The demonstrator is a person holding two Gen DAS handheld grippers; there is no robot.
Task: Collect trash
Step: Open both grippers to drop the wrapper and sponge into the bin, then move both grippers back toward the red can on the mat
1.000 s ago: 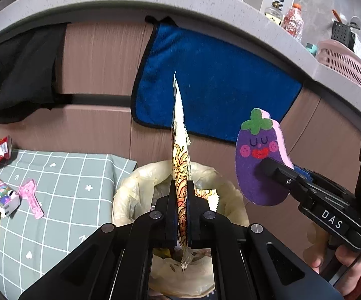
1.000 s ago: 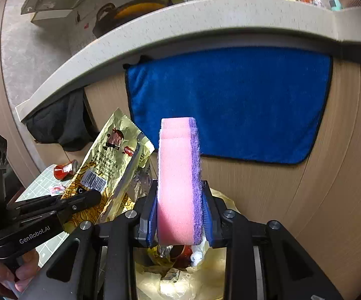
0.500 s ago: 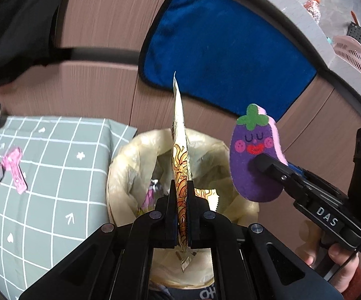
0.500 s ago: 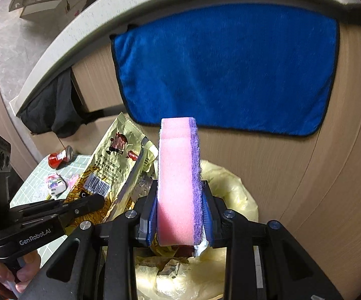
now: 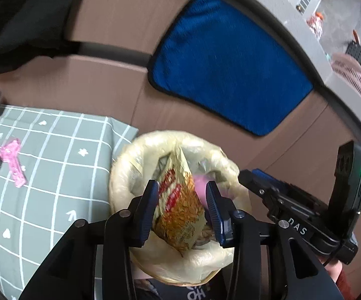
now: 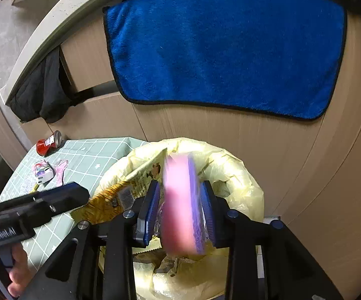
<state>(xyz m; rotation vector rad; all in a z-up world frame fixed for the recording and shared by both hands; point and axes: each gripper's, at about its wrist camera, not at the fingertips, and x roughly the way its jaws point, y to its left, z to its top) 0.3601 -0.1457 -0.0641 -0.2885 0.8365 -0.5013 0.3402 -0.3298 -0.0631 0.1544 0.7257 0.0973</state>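
A bin lined with a yellow bag (image 5: 145,150) (image 6: 243,175) stands below both grippers. My left gripper (image 5: 183,207) is open above it, and the yellow snack wrapper (image 5: 180,207) drops free between the jaws into the bag; it also shows in the right wrist view (image 6: 120,197). My right gripper (image 6: 180,212) is open, and the pink and purple sponge (image 6: 180,205) falls blurred between its jaws. A bit of pink sponge (image 5: 200,185) shows in the left wrist view, beside the right gripper (image 5: 263,185).
A green checked cloth (image 5: 42,175) lies left of the bin with a pink wrapper (image 5: 14,160), a small colourful packet (image 6: 42,171) and a red can (image 6: 47,142). A blue towel (image 6: 225,45) hangs on the wooden cabinet behind. A pink basket (image 5: 353,80) sits on the counter.
Both grippers tilted down over the bin and opened. The wrapper and the sponge, held half a second ago, are now released and dropping into the bag.
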